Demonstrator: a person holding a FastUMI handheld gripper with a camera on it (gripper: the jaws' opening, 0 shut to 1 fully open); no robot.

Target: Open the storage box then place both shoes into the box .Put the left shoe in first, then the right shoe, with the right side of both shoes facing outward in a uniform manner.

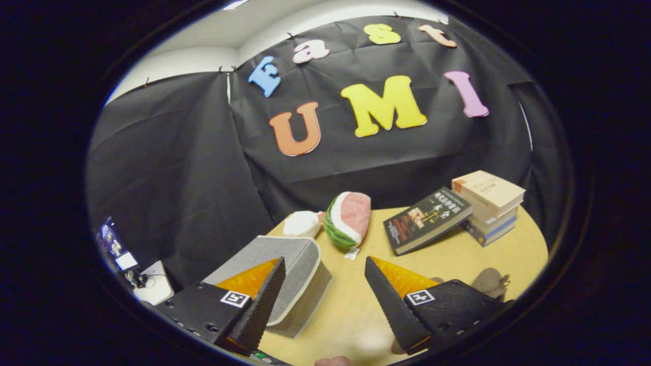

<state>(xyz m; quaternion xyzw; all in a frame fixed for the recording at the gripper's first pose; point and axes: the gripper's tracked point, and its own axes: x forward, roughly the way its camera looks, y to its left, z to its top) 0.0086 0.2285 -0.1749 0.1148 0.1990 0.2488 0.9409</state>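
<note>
The gripper (323, 269) hangs over a table (351, 310) with its two fingers spread wide and nothing between them but bare tabletop. Each finger carries a small square marker near its base. The left finger lies across the near corner of the box (300, 269), a grey fabric-covered storage box with a pale rim; its lid looks closed, and it sits at the table's left edge, tilted in the fisheye view. Whether the finger touches it cannot be told.

Just beyond the fingers, near the table's middle, lies a plush watermelon slice (348, 218), green rind with a pink face. A white soft thing (302, 223) sits just beside it, behind the box. To the right of the watermelon a dark book (426, 219) leans against a stack of books (489, 206) near the far right edge. Beside the right finger's base a grey-brown furry object (491, 282) rests on the table, partly hidden.

The table is light yellow wood with a rounded edge. Black cloth walls close the booth behind and to the left, with a white ceiling above. Past the table's left edge, lower down, stand a small screen (113, 244) and some white gear (152, 287).
</note>
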